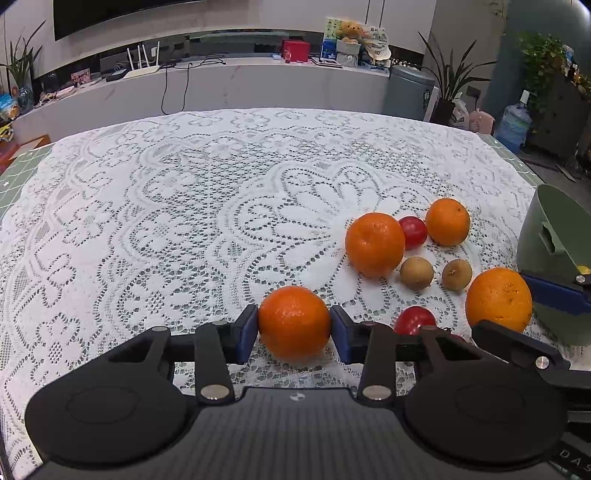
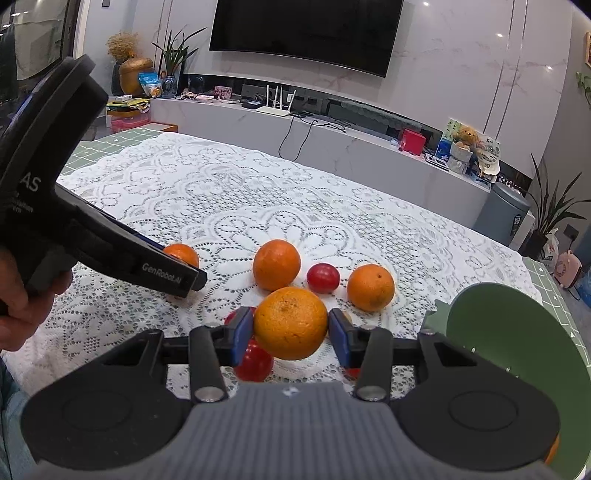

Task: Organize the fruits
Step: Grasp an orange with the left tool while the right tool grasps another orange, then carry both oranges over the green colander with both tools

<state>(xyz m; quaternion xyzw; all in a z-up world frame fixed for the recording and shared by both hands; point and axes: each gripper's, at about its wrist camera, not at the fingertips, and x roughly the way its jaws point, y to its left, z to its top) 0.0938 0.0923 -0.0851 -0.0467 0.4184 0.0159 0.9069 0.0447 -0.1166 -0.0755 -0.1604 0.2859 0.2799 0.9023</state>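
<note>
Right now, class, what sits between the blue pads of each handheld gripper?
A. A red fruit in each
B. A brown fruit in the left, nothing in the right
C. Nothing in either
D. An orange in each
D: the left gripper has its pads against one orange, and the right gripper clamps another orange.

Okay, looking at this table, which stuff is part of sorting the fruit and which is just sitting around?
Part of the job:
- oranges, one in the left gripper, one in the right gripper
- red fruits
- small brown fruits
- green bowl

Just lying about:
- lace tablecloth
- router
- television
- potted plants
</note>
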